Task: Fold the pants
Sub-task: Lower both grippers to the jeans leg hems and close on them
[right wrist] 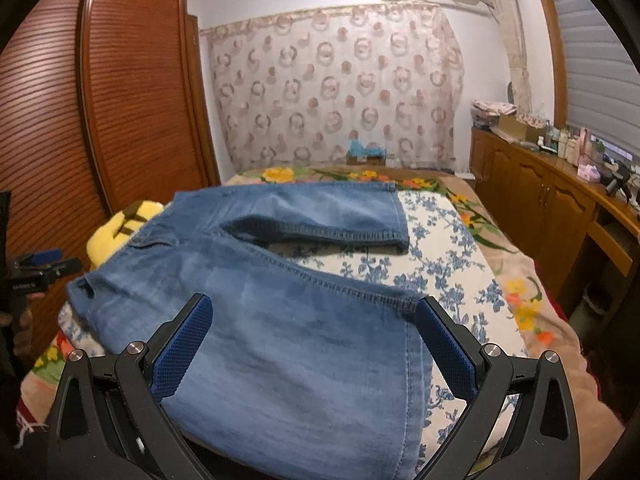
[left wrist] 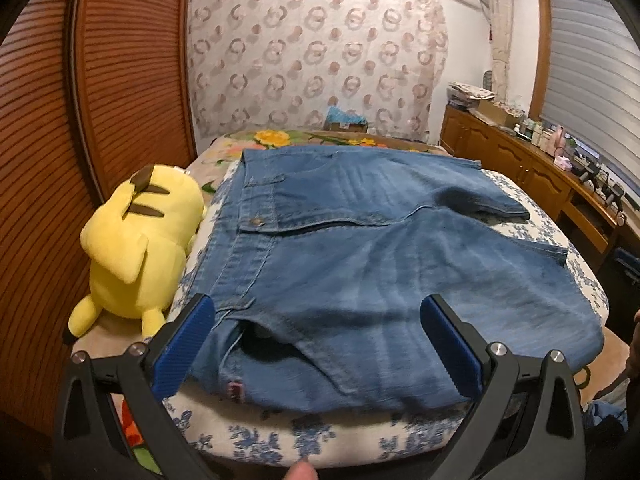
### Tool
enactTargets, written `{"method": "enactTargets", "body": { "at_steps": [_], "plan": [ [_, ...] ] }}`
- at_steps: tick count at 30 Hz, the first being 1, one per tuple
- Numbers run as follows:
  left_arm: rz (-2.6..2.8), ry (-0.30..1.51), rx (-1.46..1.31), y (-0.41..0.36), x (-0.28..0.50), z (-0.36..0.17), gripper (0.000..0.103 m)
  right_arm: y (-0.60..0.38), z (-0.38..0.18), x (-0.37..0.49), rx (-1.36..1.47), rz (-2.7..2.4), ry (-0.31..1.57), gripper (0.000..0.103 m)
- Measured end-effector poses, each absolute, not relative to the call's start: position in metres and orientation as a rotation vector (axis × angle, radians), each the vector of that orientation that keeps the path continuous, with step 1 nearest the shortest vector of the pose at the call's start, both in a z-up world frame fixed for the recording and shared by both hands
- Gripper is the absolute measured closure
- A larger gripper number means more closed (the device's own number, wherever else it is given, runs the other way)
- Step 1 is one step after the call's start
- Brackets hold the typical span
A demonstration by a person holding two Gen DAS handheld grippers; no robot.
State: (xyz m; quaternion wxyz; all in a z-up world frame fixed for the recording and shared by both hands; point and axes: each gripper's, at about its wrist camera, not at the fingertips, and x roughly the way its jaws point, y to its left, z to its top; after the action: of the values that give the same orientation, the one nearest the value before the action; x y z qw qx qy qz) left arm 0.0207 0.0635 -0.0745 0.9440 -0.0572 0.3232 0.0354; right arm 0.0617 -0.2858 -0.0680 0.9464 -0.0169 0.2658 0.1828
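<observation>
The left hand-held gripper (left wrist: 316, 344) hangs with its blue pads spread wide and nothing between them, just over the near waist corner of the pants (left wrist: 360, 248). Directly ahead of it lie the waistband, a pocket and a small pink label at the near hem; the two short legs run away to its right. To its left, just beside the waistband, a yellow plush toy (left wrist: 136, 252) lies on the bed (left wrist: 320, 440).

The right hand-held gripper (right wrist: 314, 344) is likewise spread open and empty, poised above the hem end of the nearer leg, whose stitched edge sits close to its right pad. Ahead of it the farther leg lies apart from the near one, with a wedge of floral sheet showing between them.

By my reading the pants are laid flat and no fold has been made yet; this looks like the approach to a first grasp. The next move would call for both sets of pads to descend and pinch the near edge, waist corner and leg hem together, then carry that side over onto the far leg.

As for containers, a cardboard box (right wrist: 366, 158) stands well ahead beyond the bed with something blue in it; what, I cannot tell.
</observation>
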Motion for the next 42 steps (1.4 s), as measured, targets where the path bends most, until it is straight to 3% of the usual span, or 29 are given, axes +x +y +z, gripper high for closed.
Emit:
{"method": "enactTargets", "body": {
  "at_steps": [14, 28, 36, 39, 42],
  "plan": [
    [0.172, 0.690, -0.220, 0.131, -0.016, -0.120, 0.005, -0.298, -0.106, 0.075, -0.081, 0.341, 0.670, 0.001],
    [0.154, 0.638, -0.387, 0.152, -0.027, -0.138, 0.034, -0.324, -0.121, 0.073, -0.080, 0.278, 0.721, 0.001],
    [0.172, 0.661, -0.398, 0.152, -0.022, -0.145, 0.035, -0.336, -0.125, 0.065, -0.087, 0.260, 0.746, 0.001],
    [0.160, 0.643, -0.370, 0.146, -0.020, -0.144, 0.059, -0.336, -0.128, 0.061, -0.108, 0.256, 0.753, 0.001],
    [0.171, 0.649, -0.363, 0.145, -0.014, -0.144, 0.059, -0.339, -0.132, 0.059, -0.108, 0.249, 0.759, 0.001]
  ]
}}
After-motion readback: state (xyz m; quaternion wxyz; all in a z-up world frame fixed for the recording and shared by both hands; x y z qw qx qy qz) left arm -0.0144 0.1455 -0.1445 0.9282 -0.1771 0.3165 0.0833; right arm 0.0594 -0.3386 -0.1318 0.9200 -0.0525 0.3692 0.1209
